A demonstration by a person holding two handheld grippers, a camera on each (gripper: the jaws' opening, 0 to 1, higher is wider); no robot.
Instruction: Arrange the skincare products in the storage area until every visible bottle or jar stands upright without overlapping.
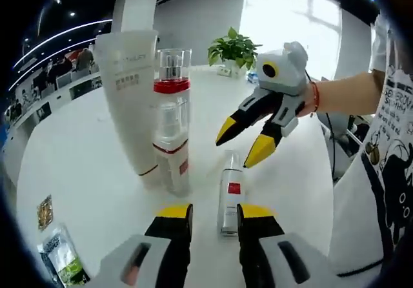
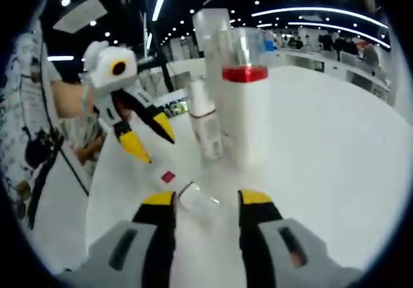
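The lying bottle (image 1: 231, 197) is being straddled by the right gripper (image 2: 206, 201), jaws spread; left gripper (image 1: 214, 212) is being held open too; centred closing is advised.

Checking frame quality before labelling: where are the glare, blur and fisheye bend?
Left gripper view: sharp; window blown out white; tall white tube bows with the fisheye. Right gripper view: softer; lying bottle between that claw's open jaws is blurred; ceiling strip lights curve.
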